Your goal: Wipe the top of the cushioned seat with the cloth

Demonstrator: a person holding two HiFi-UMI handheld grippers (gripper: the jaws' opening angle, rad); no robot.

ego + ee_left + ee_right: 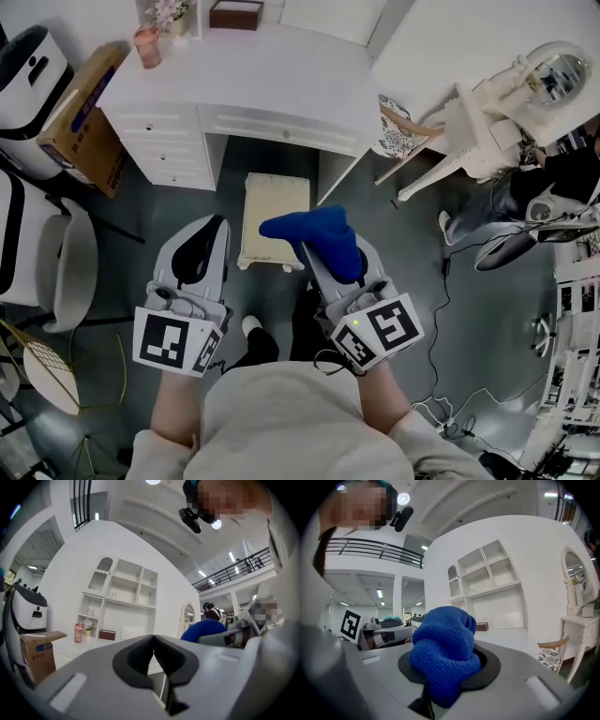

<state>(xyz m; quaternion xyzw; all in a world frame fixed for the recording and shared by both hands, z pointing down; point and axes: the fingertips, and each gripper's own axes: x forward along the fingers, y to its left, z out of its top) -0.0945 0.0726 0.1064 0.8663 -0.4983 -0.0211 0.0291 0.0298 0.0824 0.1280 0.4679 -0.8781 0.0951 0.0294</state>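
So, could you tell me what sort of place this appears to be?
Likely a staged bedroom set inside a big hall: a white dressing table with a cushioned seat in front, a mirrored vanity, and a balcony railing high behind.

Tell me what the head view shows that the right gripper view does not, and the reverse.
Only the head view shows the seat, standing in front of the desk, and the cardboard box. Only the right gripper view shows the balcony railing and a ceiling light. Both show the cloth bunched in the shut right gripper, the left gripper and the desk.
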